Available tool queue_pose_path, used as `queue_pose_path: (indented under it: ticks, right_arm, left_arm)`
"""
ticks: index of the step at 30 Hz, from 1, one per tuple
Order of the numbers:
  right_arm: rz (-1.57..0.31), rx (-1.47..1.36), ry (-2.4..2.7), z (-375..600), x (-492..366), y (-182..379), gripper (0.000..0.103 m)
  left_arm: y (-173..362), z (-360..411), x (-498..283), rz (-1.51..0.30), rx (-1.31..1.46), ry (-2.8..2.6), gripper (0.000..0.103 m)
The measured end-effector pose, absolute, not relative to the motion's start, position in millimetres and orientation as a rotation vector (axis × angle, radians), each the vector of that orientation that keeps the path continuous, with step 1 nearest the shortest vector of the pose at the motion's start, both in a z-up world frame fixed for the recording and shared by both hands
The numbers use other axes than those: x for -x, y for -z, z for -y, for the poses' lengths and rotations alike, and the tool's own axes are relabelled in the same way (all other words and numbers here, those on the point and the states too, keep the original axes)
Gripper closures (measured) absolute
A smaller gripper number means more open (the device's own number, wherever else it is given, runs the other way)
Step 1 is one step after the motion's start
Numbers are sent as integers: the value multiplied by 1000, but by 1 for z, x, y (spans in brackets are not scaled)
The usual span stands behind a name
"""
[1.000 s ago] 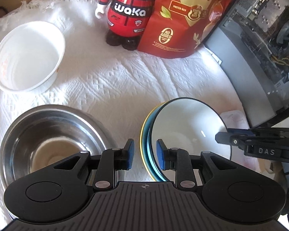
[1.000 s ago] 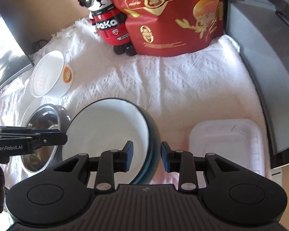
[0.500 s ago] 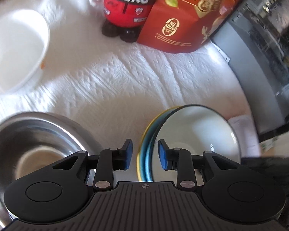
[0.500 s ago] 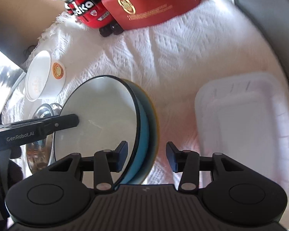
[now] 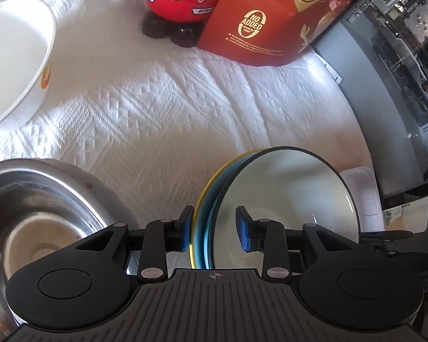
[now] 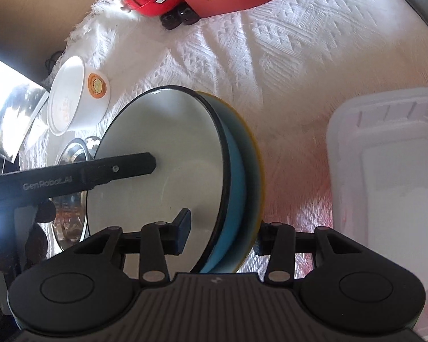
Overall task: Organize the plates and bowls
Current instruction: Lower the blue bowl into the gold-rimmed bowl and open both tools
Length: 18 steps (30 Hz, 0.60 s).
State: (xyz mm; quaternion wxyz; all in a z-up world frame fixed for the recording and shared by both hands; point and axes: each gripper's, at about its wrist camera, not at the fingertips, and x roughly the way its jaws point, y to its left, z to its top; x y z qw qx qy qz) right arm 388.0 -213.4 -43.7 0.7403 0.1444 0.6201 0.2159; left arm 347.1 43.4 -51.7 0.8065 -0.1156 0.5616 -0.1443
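Covering table, white woven cloth (image 5: pixel 168 108), computer case (image 5: pixel 399 57) beside

Left gripper (image 5: pixel 214 232), jaws just opening, straddles stacked plates' (image 5: pixel 282 208) rim; steel bowl (image 5: pixel 40 222) to its left.

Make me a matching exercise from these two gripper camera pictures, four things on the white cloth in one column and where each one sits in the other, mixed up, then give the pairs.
Things:
1. stack of plates
2. steel bowl
3. white bowl
4. clear plastic container

Places:
A. far left of the left wrist view, orange logo on its side
B. right edge of the right wrist view
C. on edge between both grippers' fingers
D. lower left of the left wrist view, beside the left gripper

Pairs: 1-C, 2-D, 3-A, 4-B
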Motion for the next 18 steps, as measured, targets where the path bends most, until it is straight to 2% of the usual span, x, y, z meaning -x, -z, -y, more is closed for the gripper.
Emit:
queue_pose_path:
  ticks: [6,18]
  right_arm:
    - [-1315,-213,-477,204,-394,37,59]
    - [-1288,-187,-486,193,-413,40,60]
  left_arm:
    - [49,-50,-348,-1198,265,295,66]
    - [47,-59,-347,-1192,273,294,67]
